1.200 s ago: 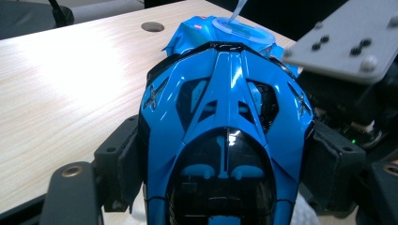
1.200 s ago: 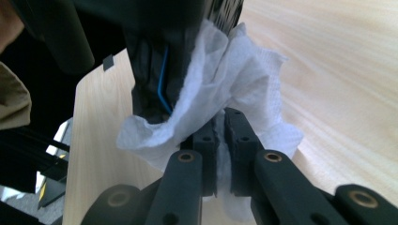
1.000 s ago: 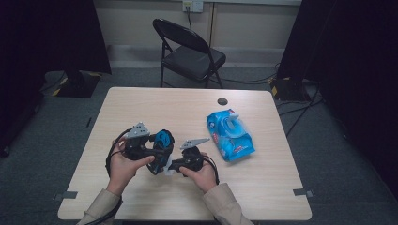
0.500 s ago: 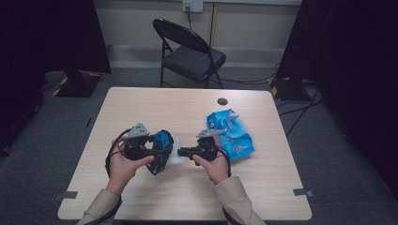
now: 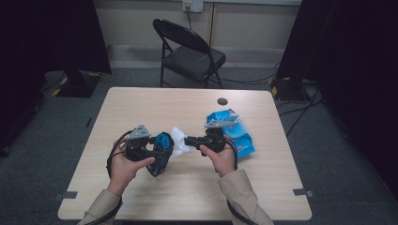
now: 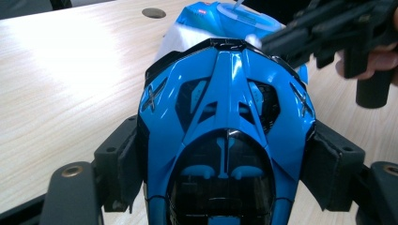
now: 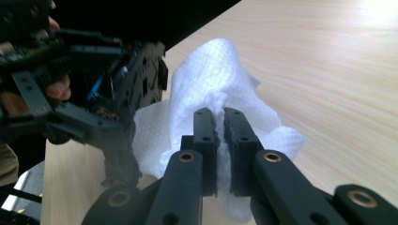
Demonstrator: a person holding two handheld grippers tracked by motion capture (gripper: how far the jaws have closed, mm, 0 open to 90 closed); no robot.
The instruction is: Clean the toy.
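A blue and black toy car (image 6: 225, 117) sits nose up between the pads (image 6: 123, 159) of my left gripper (image 5: 158, 152), which is shut on its sides. In the high view the car (image 5: 163, 141) is held just above the table's left middle. My right gripper (image 7: 219, 123) is shut on a bunched white wipe (image 7: 211, 70). In the high view my right gripper (image 5: 188, 140) points left, with the wipe (image 5: 179, 137) hanging between its tip and the car. The car's dark underside (image 7: 141, 75) shows close to the wipe.
A blue pack of wipes (image 5: 241, 140) lies on the wooden table (image 5: 187, 187) behind my right hand. A small black round disc (image 5: 222, 101) sits near the far edge. A black folding chair (image 5: 190, 51) stands beyond the table.
My right gripper has lifted and drawn to the right, away from the car, taking the white wipe with it. The left gripper and the car have stayed in place.
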